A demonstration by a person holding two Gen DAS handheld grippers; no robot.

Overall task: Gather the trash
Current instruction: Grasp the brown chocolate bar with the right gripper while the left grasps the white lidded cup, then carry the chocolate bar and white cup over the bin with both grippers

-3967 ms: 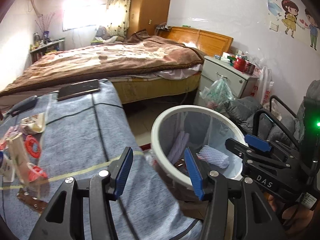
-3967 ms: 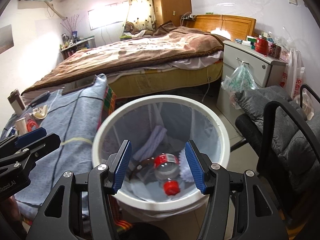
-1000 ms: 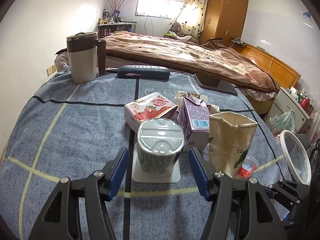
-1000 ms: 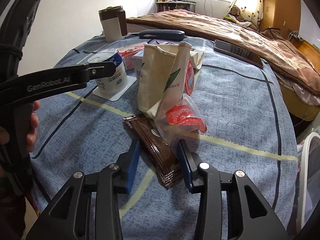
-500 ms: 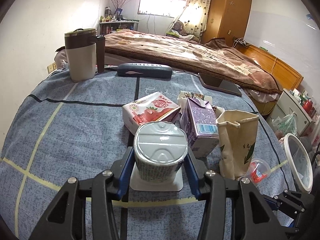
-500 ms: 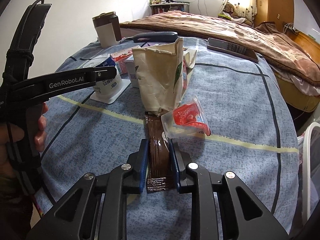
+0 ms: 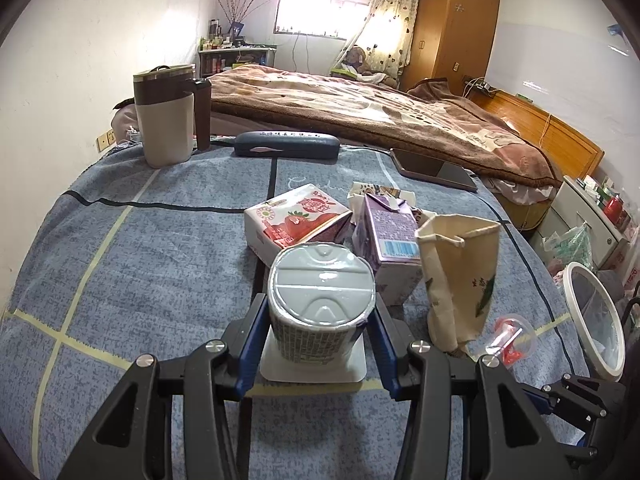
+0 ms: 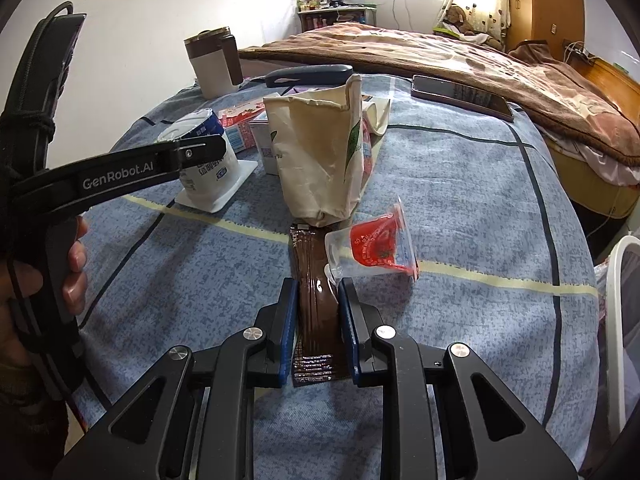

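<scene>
On the blue checked tablecloth (image 7: 132, 264) a white yogurt cup (image 7: 322, 302) with a foil lid stands on a white coaster. My left gripper (image 7: 318, 322) is shut on that cup, one pad against each side. A flat brown snack wrapper (image 8: 316, 308) lies on the cloth in the right wrist view. My right gripper (image 8: 318, 312) is shut on the wrapper, its blue pads pinching both long edges. Beside the wrapper lies a clear jelly cup with a red lid (image 8: 374, 246). A crumpled cream paper bag (image 8: 320, 152) stands just beyond it.
A strawberry carton (image 7: 298, 216) and a purple carton (image 7: 390, 236) stand behind the yogurt cup. A lidded jug (image 7: 168, 116), a dark case (image 7: 286, 144) and a tablet (image 7: 434, 170) sit at the table's far side. A white mesh bin (image 7: 594, 320) stands off the right edge.
Both grippers came from over the bin to the table. In the last second the left jaws closed onto the yogurt cup and the right jaws closed onto the brown wrapper.
</scene>
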